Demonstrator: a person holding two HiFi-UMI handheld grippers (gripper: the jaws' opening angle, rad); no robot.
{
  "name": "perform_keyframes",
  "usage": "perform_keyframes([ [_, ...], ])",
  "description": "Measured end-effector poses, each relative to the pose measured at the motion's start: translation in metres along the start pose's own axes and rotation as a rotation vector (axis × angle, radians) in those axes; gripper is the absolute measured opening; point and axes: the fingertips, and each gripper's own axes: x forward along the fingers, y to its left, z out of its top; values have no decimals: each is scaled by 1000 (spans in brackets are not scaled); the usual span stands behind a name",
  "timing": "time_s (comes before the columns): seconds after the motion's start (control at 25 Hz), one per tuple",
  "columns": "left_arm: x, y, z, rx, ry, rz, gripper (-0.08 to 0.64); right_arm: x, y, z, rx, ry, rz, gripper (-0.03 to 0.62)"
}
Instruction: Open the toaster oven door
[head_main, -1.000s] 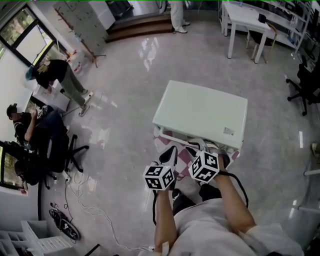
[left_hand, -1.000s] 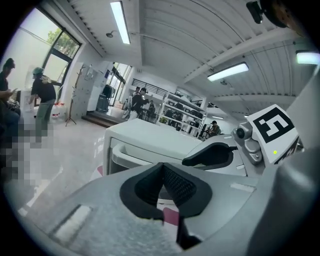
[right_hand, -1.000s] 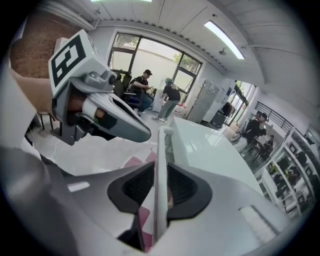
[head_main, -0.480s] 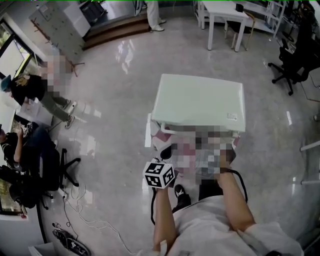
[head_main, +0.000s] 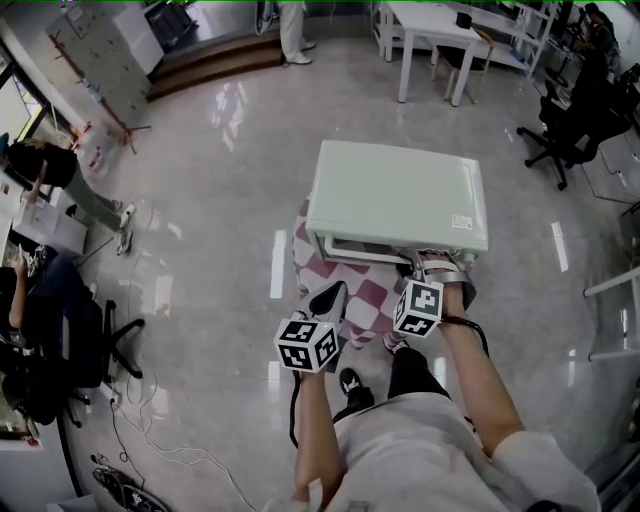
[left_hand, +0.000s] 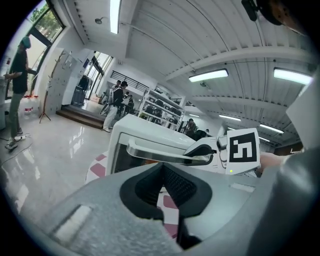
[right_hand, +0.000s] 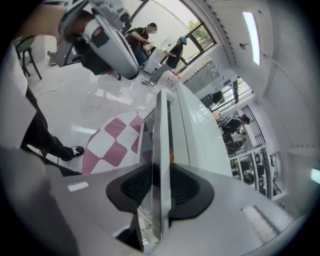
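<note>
The white toaster oven (head_main: 400, 200) stands on a pink-and-white checked cloth (head_main: 350, 300). Its silver door handle (head_main: 365, 250) runs along the front, and the left gripper view shows that bar (left_hand: 160, 152) too. My right gripper (head_main: 432, 268) is at the handle's right end. In the right gripper view the bar (right_hand: 161, 130) passes between the pads of this gripper (right_hand: 161, 180); the jaws have just been opening slightly and still touch it. My left gripper (head_main: 330, 295) hangs in front of the oven's left part, apart from it, shut (left_hand: 161, 192) on nothing.
White tables (head_main: 440, 25) and office chairs (head_main: 565, 120) stand at the back right. At the left edge are people (head_main: 60, 170), with another chair (head_main: 100, 340) below them. Cables (head_main: 150, 420) lie on the glossy floor. My shoe (head_main: 350, 385) is below the cloth.
The two marker cubes, side by side before, have parted. My right gripper has gone up to the handle's right end. My left gripper has drifted left and down in the view.
</note>
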Motion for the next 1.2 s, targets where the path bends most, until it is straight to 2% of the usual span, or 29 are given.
perform_keyframes([
  [0.12, -11, 10, -3, 1, 10, 16, 8, 1, 0, 0, 39, -4, 4, 103],
  [0.48, -20, 17, -20, 33, 57, 12, 8, 5, 3, -2, 27, 30, -30, 103],
  [0.68, -27, 18, -25, 35, 61, 10, 8, 0, 13, -2, 23, 38, -32, 101],
  [0.92, -37, 21, -29, 37, 66, 15, 8, -5, 25, -1, 10, 29, -76, 100],
  [1.2, -48, 32, -29, 19, 48, 41, 8, -10, 44, 2, 9, 22, -76, 95],
])
